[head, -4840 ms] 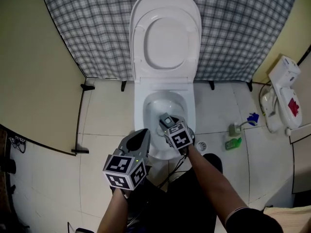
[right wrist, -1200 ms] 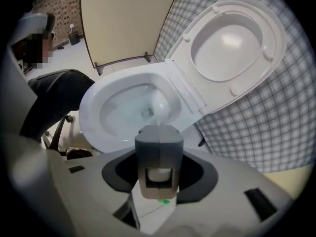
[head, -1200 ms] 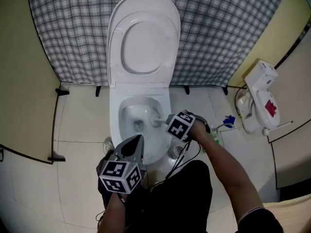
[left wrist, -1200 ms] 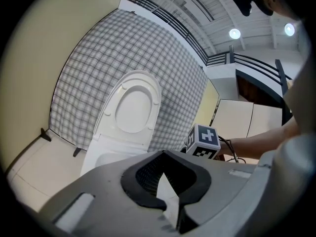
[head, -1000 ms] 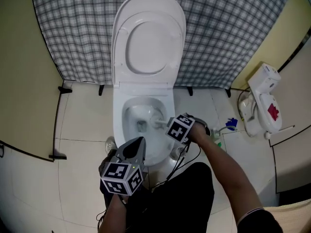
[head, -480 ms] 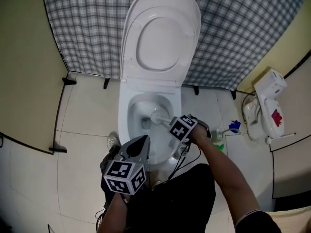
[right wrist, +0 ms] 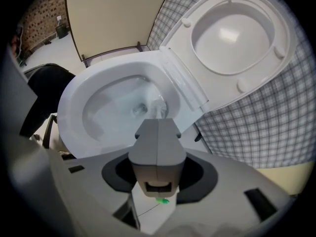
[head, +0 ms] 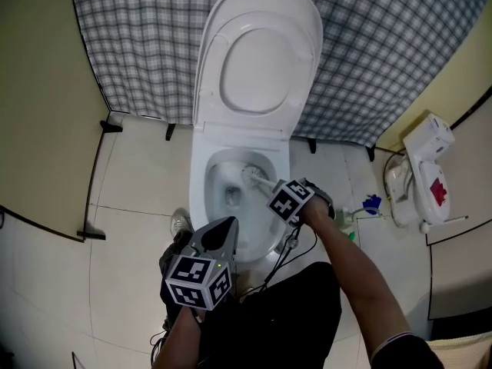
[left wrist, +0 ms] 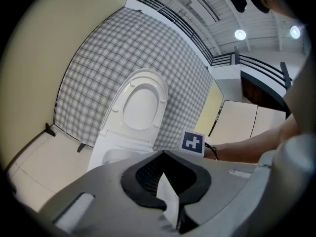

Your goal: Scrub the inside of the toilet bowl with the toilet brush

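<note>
The white toilet bowl stands open with its lid raised against the checked cloth. My right gripper hangs over the bowl's right rim, pointing steeply down, shut on the white toilet brush. The brush head lies inside the bowl at its back right wall. In the right gripper view the jaws meet in front of the bowl, and the brush shows just past them. My left gripper is held near the bowl's front left, shut and holding nothing. Its own view faces the lid.
A checked cloth covers the wall behind the toilet. A white appliance, a green bottle and a blue object sit on the tiled floor at the right. A beige partition stands at the left. A shoe rests beside the bowl.
The brush head has shifted a little toward the bowl's back right wall, and my right gripper has followed it slightly. My left gripper has stayed where it was.
</note>
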A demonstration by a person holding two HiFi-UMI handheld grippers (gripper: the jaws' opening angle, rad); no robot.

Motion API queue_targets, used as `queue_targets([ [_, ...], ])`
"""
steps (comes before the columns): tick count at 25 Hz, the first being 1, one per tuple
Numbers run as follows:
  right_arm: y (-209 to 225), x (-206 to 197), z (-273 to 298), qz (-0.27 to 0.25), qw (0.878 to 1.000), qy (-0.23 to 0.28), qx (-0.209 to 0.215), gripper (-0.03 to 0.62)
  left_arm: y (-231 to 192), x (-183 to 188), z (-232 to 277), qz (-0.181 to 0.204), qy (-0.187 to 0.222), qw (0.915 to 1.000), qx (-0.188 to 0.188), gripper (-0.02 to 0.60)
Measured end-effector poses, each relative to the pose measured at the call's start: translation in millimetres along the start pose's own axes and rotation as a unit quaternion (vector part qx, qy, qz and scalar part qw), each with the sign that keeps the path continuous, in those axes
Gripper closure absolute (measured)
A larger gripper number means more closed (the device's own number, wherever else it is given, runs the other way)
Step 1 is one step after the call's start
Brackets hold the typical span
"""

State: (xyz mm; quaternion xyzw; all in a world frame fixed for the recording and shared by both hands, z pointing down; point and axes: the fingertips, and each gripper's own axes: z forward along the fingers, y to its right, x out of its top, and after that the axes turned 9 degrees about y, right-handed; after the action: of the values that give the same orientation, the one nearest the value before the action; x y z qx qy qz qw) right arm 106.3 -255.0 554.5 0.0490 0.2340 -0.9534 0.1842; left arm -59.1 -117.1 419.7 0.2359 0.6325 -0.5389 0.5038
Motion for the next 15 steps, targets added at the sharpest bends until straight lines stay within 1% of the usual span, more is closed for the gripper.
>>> queue_targets([
  [5,-35.6,6.4,20.7,-0.023,0.999,-0.008,0.039,0.396,-20.0,3.0,-6.3,-0.001,0.0,0.9998,0.02,0.572],
  [7,-50.8,9.0,29.1,-0.02,0.998,-0.006,0.053,0.396,-24.1,3.0,-9.4,0.002,-0.004,0.9997,0.025,0.572],
  [9,-62.3,8.6,33.9,-0.011,0.998,0.002,0.064,0.396,-25.3,2.7,-12.6,0.013,-0.01,0.9995,0.028,0.572],
  [12,-66.5,11.7,28.3,0.016,0.997,0.031,0.071,0.396,-28.1,2.4,-17.3,0.037,-0.021,0.9985,0.033,0.572],
  [15,-62.3,16.6,5.5,0.042,0.994,0.069,0.069,0.396,-28.2,2.9,-23.8,0.051,-0.025,0.9978,0.035,0.572],
])
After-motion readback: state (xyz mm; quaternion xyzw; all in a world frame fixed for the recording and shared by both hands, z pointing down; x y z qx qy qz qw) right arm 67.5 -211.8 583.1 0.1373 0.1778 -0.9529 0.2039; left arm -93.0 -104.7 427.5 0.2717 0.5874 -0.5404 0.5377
